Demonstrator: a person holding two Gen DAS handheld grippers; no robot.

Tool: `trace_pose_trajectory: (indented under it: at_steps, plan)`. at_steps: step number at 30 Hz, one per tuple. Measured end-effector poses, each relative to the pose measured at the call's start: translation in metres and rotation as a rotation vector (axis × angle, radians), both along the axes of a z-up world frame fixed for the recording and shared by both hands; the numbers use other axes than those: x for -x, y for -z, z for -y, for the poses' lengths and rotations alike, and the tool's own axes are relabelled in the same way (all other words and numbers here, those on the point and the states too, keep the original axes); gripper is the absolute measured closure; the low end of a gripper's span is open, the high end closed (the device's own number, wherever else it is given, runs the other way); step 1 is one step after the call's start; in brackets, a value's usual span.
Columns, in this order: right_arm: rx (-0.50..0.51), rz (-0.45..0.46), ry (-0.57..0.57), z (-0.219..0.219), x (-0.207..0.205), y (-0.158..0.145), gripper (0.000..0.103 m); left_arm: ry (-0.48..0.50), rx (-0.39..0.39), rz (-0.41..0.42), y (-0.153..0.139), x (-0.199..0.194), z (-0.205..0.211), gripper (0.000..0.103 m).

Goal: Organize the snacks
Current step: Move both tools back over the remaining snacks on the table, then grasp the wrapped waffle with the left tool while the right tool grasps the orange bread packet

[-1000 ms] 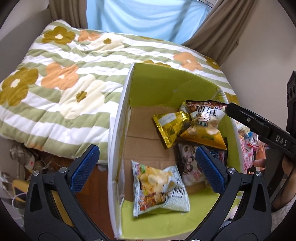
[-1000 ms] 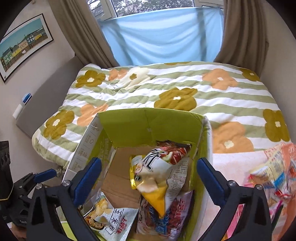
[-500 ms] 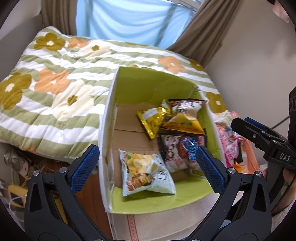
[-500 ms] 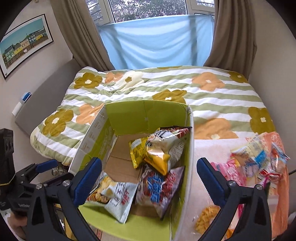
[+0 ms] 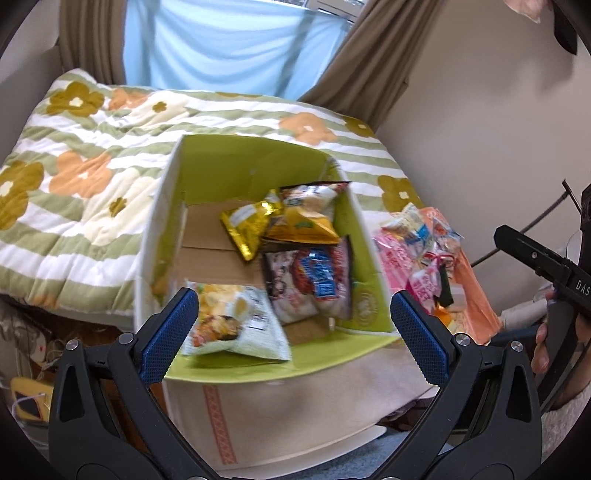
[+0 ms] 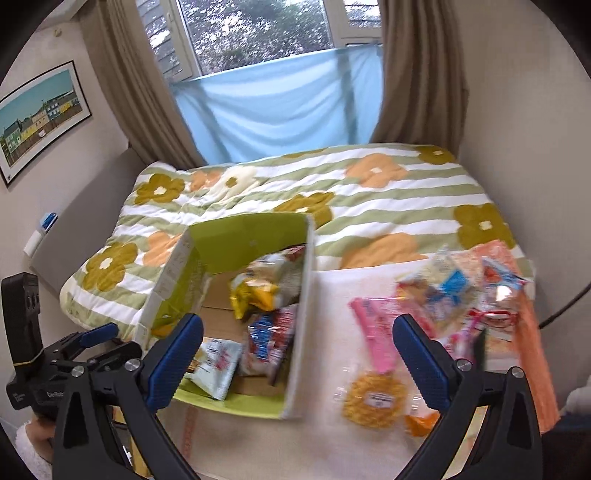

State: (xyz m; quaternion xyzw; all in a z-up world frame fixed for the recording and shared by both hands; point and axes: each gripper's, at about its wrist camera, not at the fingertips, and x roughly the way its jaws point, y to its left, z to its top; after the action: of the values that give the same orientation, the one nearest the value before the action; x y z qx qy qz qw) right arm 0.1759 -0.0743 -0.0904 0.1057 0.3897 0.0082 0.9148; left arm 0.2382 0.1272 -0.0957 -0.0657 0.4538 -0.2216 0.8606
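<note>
Both tools, left (image 5: 293,321) and right (image 6: 297,352), hang empty with fingers spread wide above a green-lined cardboard box (image 5: 255,166) at frame centre holding several snack bags (image 5: 310,275), while loose snacks (image 6: 436,310) lie at right on the bed (image 6: 399,192).

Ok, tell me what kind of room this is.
Most likely a bedroom in a home: a bed under a flowered quilt, a curtained window behind it, and a framed picture on the wall. The snack box sits at the bed's foot.
</note>
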Motion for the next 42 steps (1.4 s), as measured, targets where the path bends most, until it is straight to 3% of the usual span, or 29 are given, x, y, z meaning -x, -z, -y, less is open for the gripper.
trace_pose_trajectory:
  at_steps: [10,20,26,32,42]
  plan:
    - [-0.009,0.006,0.023,0.095,0.050,0.005,0.001,0.037,-0.010,-0.003,0.001,0.044,0.115,0.000]
    - [0.061,-0.122,-0.124,0.168,0.090,0.060,0.001,0.007,-0.114,-0.086,0.031,0.079,0.223,0.000]
    - [0.073,-0.190,-0.226,0.184,0.105,0.103,0.001,0.034,-0.232,-0.144,0.061,0.080,0.271,0.000]
    - [0.029,-0.251,-0.236,0.186,0.112,0.141,0.001,0.059,-0.370,-0.193,0.107,0.054,0.301,0.000]
    - [0.023,-0.282,-0.267,0.173,0.093,0.175,0.001,0.096,-0.473,-0.277,0.165,0.020,0.313,0.000]
